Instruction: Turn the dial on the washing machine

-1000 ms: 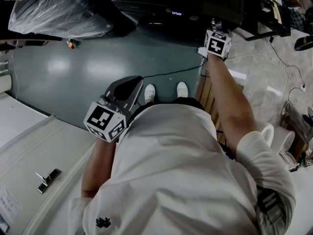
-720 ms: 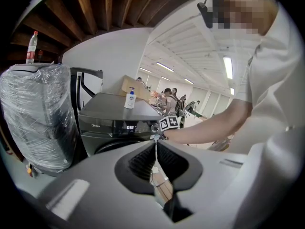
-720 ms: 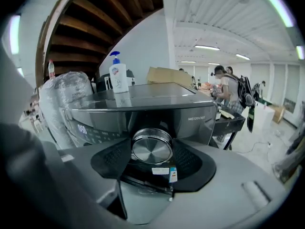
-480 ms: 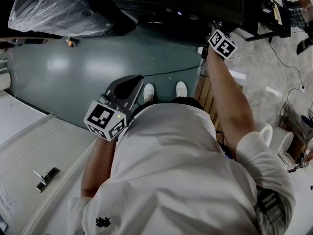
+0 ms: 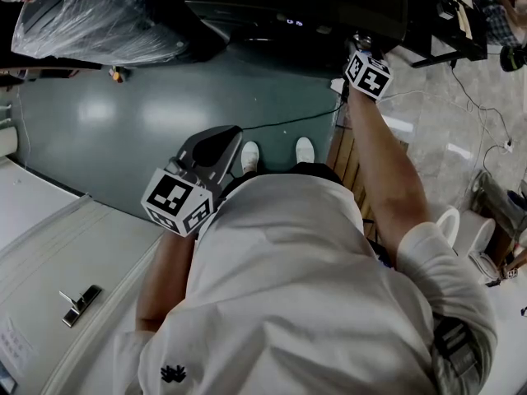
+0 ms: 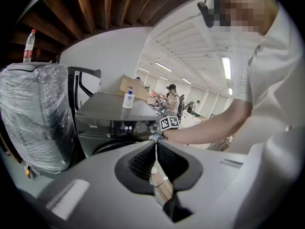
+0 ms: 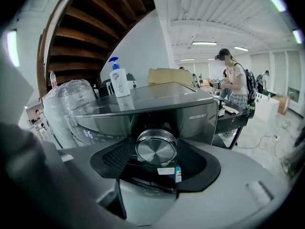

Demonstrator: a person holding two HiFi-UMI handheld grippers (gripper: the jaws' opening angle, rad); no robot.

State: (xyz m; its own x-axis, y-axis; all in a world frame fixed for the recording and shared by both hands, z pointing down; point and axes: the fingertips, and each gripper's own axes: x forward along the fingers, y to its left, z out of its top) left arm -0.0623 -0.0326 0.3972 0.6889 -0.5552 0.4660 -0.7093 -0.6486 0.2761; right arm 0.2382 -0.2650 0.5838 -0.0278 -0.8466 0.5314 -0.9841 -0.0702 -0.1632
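My right gripper (image 5: 362, 53) is stretched out to the front panel of the dark washing machine (image 5: 329, 6), at its right end, and its jaws are closed on the round metal dial (image 7: 156, 147), one pad on each side of the rim. My left gripper (image 6: 156, 145) hangs low by my hip, well apart from the machine, its jaws pressed together with only a thin slit between them and nothing in it. A pump bottle (image 7: 119, 77) stands upright on the machine's top, and a plastic-wrapped bundle (image 5: 90, 15) sits just beside the machine on its left.
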